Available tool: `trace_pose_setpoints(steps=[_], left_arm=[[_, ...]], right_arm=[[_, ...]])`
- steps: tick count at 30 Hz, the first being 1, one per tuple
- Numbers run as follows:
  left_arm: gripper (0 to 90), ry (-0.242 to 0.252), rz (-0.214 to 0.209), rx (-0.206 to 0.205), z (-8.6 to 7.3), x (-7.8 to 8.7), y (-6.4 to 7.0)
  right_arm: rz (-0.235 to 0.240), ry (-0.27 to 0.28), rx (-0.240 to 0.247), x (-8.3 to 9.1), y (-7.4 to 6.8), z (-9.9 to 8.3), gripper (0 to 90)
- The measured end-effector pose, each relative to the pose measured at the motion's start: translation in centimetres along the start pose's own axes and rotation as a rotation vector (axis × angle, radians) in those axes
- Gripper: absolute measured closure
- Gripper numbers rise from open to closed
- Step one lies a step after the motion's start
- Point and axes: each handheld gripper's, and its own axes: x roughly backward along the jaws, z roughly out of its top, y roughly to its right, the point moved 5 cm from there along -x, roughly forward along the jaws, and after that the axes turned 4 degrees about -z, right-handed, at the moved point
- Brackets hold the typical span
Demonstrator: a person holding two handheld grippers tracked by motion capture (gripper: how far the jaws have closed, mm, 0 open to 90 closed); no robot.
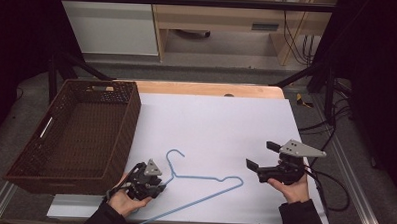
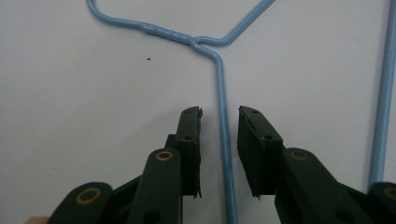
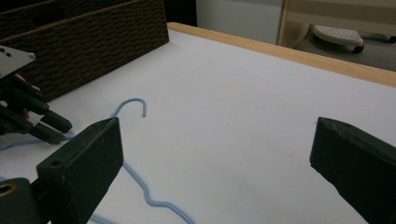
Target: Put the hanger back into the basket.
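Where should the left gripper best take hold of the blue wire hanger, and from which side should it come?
Probably the straight shoulder wire just below the twisted neck of the hanger. It lies flat on the white table, so come from above. The left gripper is open, with that wire already between its fingers.

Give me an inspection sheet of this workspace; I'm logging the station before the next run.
Surface: white sheet on a wooden table, with one small dark speck.
Job's things: blue wire hanger lies flat near the front edge; brown wicker basket stands at the left, nothing seen inside.
Clutter: nothing seen.
Grippers: left tool is open, its jaws either side of one hanger wire, not closed on it; right tool is open, held above the sheet, apart from the hanger.
Cables: black cable trails from the right tool; more cables behind the table.
Surroundings: wooden furniture and grey floor beyond.
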Motion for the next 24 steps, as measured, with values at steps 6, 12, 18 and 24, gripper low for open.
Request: trace_pose_setpoints(steps=[6,12,18,24], left_arm=[[75.5,-0.011,0.023,0.003,0.09,-0.12,0.17],[76.9,-0.028,0.033,0.020,0.23,-0.19,0.30],[80.8,-0.041,0.026,0.049,0.34,-0.18,0.21],[86.2,-0.048,0.028,0.070,0.40,-0.20,0.15]], right_arm=[[0.002,-0.003,0.000,-0.10,-0.05,-0.03,3.2],[0.004,-0.006,0.000,-0.18,-0.16,0.00,3.2],[0.009,-0.007,0.003,-0.30,-0.34,0.05,3.2],[0.015,-0.011,0.005,-0.49,-0.58,0.07,3.3]])
